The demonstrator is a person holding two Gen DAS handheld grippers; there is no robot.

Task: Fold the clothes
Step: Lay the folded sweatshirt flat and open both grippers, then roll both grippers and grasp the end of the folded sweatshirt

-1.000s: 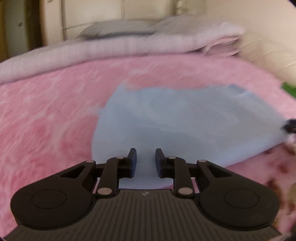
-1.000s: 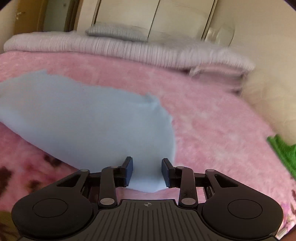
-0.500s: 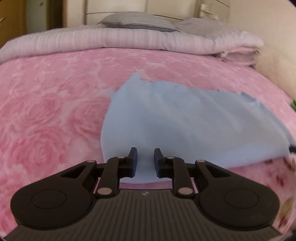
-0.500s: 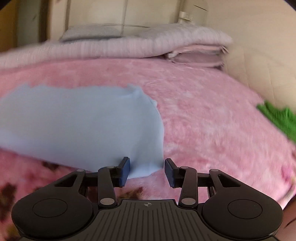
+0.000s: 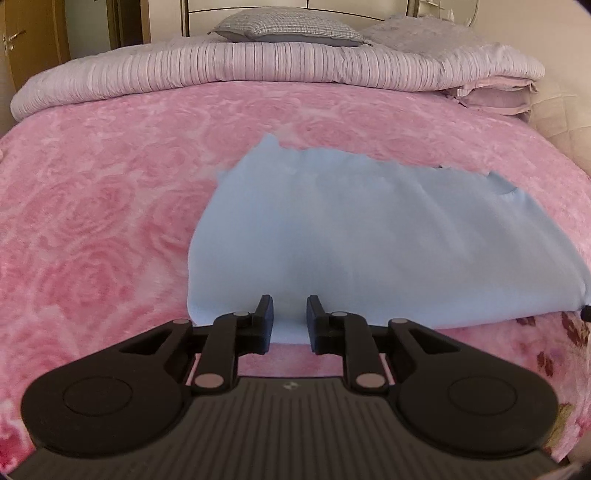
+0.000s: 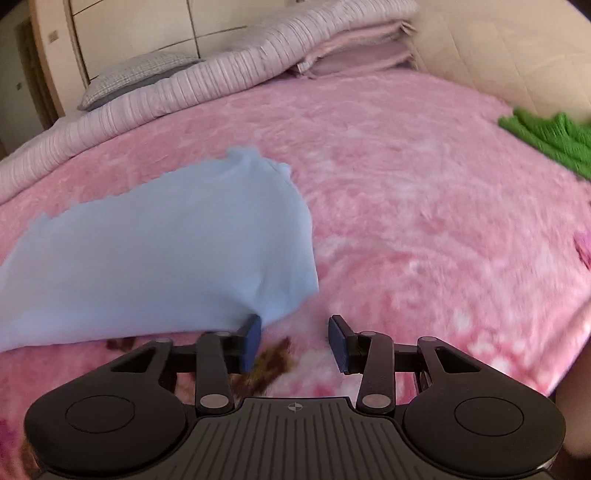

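— What does the left wrist camera give you?

— The left gripper (image 5: 290, 319) points down at the near edge of a light blue garment (image 5: 369, 243), which lies spread on a pink rose-patterned blanket (image 5: 110, 192). Its jaws stand a little apart. The blue hem shows in the gap between them, but the pads do not press on it, as far as I can see.

— Anything around it?

— Past the garment the blanket is bare up to a rolled striped duvet (image 5: 258, 66) across the head of the bed, with a checked grey pillow (image 5: 288, 29) on top. Folded pink bedding (image 5: 495, 98) sits at the far right, and a wooden door (image 5: 33, 40) at the far left. Nothing lies between the gripper and the cloth.

— And the right wrist camera?

— The picture is tilted and a little blurred. The right gripper (image 6: 294, 341) has its jaws wide apart, with only blanket and a brown flower print between them. The blue garment's near corner hangs over the left finger (image 6: 251, 343) and seems to touch its tip; whether it rests on it I cannot tell.

— What else is in that view?

— A green knitted thing (image 6: 546, 138) lies at the far right edge of the blanket, well apart from the blue one. The duvet and pillow run along the top left, below cream cupboard doors (image 6: 147, 29).
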